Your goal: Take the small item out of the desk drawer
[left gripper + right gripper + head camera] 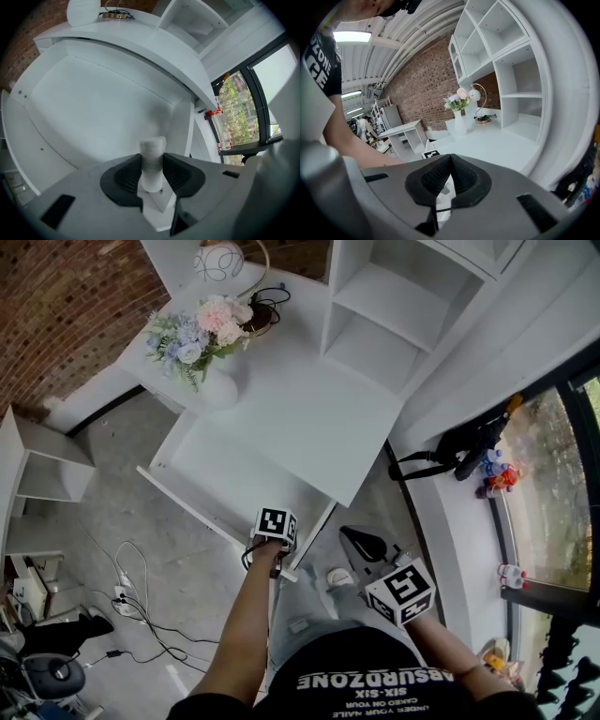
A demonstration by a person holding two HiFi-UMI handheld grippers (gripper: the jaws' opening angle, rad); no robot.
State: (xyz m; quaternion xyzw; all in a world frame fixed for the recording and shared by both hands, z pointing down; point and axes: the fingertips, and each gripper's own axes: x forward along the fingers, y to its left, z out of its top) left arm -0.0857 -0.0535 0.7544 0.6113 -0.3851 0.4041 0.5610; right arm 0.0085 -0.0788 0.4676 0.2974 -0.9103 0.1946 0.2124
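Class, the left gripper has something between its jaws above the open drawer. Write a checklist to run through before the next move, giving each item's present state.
1. Small item pinched between the jaws of the left gripper: ok.
2. Item clear of the front rim of the drawer: cannot tell.
3. Drawer pulled wide open: ok.
4. Right gripper shut on nothing, held aside from the drawer: ok.
5. Bare stretch of desk top available for a set-down, away from the flower vase: ok.
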